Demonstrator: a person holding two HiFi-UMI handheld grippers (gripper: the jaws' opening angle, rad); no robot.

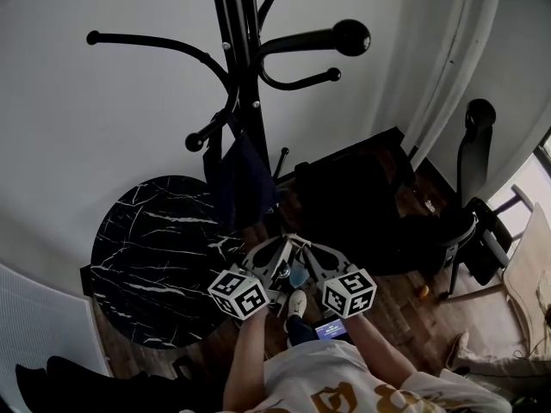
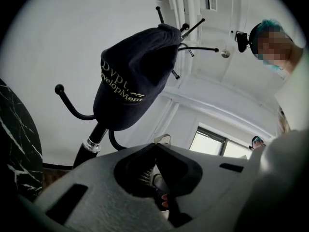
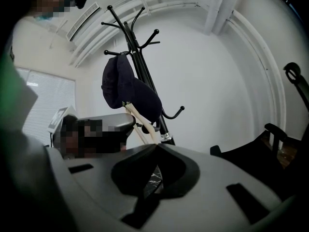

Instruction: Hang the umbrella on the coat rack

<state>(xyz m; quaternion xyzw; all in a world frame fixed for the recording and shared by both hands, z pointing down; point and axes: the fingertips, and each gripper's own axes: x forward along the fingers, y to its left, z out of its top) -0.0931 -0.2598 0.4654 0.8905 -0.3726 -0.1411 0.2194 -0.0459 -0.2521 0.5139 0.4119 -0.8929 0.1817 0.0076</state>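
Coat rack (image 1: 250,76): black, upright against the white wall, beside a round black marbled counter (image 1: 146,248).
Umbrella (image 1: 241,183): navy, folded, printed lettering, hanging on a lower hook of the rack.
Cream strap (image 3: 137,120): runs from the umbrella's lower end down to the right gripper.
Right gripper (image 3: 155,144): fingers closed on that strap.
Left gripper (image 2: 154,146): fingers closed tip to tip, just beside the right gripper, below the umbrella.
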